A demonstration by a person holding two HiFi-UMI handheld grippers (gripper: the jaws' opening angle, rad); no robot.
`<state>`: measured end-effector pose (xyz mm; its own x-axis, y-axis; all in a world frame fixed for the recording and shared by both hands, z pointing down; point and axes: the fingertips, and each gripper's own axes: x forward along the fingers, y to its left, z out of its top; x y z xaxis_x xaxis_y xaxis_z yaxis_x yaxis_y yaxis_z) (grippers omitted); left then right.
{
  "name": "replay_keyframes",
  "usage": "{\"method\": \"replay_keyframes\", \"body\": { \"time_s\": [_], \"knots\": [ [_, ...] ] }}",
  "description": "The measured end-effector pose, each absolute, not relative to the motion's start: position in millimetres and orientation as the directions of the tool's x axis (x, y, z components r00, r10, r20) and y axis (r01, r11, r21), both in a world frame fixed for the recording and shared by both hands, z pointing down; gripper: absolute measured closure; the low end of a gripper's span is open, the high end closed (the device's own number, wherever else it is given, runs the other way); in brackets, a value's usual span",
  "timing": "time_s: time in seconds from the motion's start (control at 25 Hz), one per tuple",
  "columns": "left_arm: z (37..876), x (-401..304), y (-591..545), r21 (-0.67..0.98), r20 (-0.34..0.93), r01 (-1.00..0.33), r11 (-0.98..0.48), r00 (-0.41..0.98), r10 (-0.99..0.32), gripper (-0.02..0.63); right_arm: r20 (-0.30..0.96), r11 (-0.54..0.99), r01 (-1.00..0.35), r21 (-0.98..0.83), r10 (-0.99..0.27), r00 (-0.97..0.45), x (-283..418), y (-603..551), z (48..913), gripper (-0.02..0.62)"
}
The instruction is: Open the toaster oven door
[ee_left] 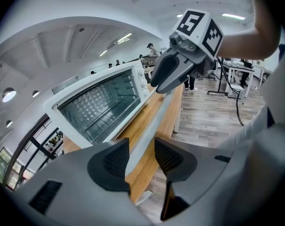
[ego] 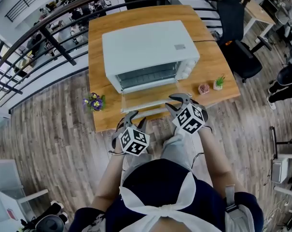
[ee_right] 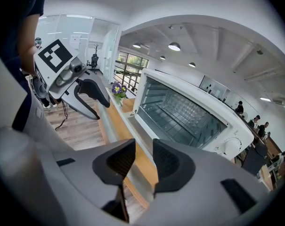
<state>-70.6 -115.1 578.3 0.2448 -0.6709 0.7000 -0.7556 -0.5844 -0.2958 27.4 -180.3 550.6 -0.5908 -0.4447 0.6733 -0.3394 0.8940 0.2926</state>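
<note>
Fingers of left gripper (ego: 134, 117) and right gripper (ego: 177, 103) seemingly clamp the lowered door handle (ee_left: 155, 121).

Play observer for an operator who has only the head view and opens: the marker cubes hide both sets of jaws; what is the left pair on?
Observer: The left gripper has its jaws closed on the door handle, a pale bar.
Operator: And the right?
Observer: The right gripper clamps the same bar further along.
Operator: Anything inside?
Observer: Only a wire rack shows in the toaster oven, nothing on it.
</note>
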Motion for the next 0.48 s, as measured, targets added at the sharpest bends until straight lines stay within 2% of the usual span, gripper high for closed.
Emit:
{"method": "replay_keyframes", "body": {
  "time_s": [0.2,0.48],
  "knots": [
    [569,-78,-109,-0.268,0.69,-0.782,-0.563,0.252,-0.678,0.433,0.67,0.89,-0.351,0.29,-0.451,-0.589,27,-182,550,0.472],
    [542,-93,-95,-0.165,0.646,-0.849,-0.501,0.291,-0.705,0.502,0.675,0.891,-0.351,0.287,-0.449,-0.586,27,-182,550,0.471]
  ]
}}
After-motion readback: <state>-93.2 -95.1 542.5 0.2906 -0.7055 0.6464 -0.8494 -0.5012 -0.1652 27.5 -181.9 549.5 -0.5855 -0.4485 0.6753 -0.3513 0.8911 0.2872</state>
